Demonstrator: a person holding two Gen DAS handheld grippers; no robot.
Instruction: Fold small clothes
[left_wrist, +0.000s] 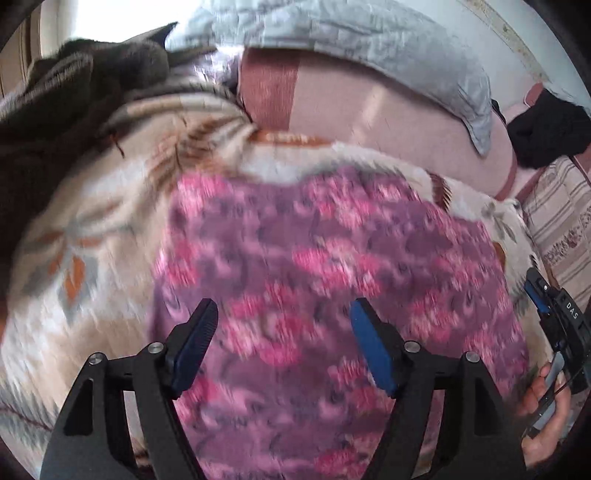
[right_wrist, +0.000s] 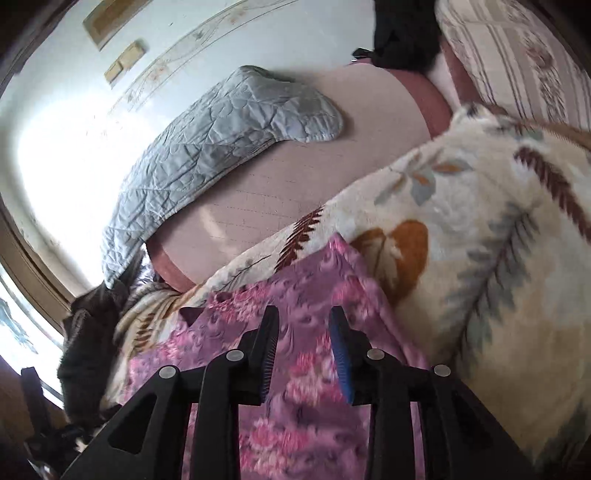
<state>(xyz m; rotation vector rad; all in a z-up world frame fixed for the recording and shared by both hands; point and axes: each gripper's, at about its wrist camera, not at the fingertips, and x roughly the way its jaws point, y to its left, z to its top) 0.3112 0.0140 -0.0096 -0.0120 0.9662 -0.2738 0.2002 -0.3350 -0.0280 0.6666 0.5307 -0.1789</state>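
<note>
Purple floral cloth lies flat on a cream leaf-pattern blanket, near both tools. At the far left a dark garment is heaped. The left gripper hangs over the cloth with jaws wide and nothing between them; the right gripper is also released, its jaws apart. The cloth looks light, soft and limp, so edges or corners seem best for gripping. No container is visible.

Pale wall, bright window, pink bed.
</note>
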